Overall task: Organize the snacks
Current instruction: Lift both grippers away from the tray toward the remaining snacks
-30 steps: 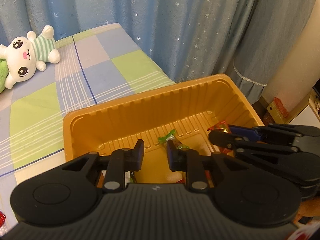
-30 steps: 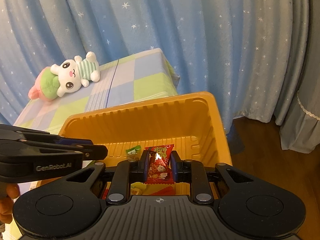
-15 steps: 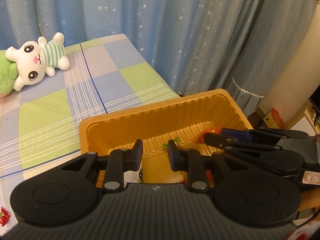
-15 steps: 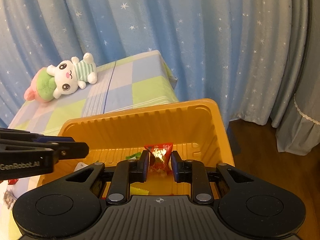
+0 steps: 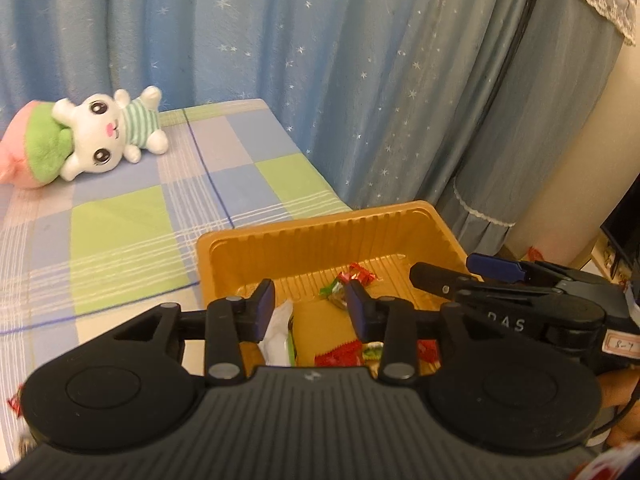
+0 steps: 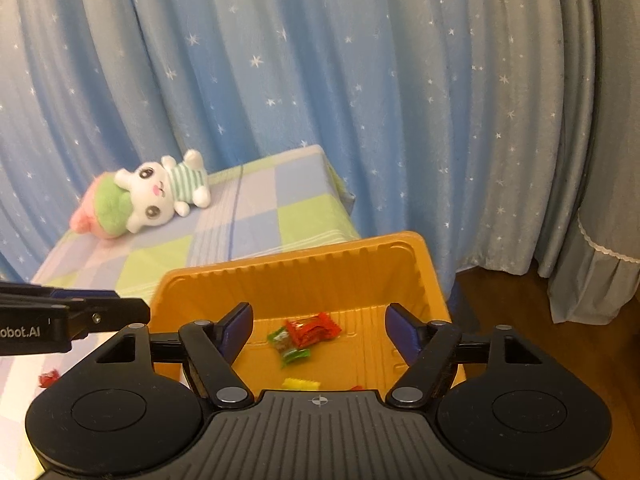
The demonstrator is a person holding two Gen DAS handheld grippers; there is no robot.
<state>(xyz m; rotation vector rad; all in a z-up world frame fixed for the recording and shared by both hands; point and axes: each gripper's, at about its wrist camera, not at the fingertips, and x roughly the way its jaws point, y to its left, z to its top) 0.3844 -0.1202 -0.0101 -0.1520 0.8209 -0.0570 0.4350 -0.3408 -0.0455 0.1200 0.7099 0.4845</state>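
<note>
On the checked blue and green bedspread (image 6: 256, 216), a white plush bunny in a striped green shirt (image 6: 160, 196) lay at the far left. My left gripper (image 5: 310, 300) hovered with its jaws apart and empty over the ribbed orange plastic tray (image 6: 288, 276). Inside the tray lay a green-wrapped candy (image 6: 286, 344) touching a crinkled red snack packet (image 6: 314, 328). My right gripper (image 6: 318, 328) stood spread wide above them, holding nothing.
</note>
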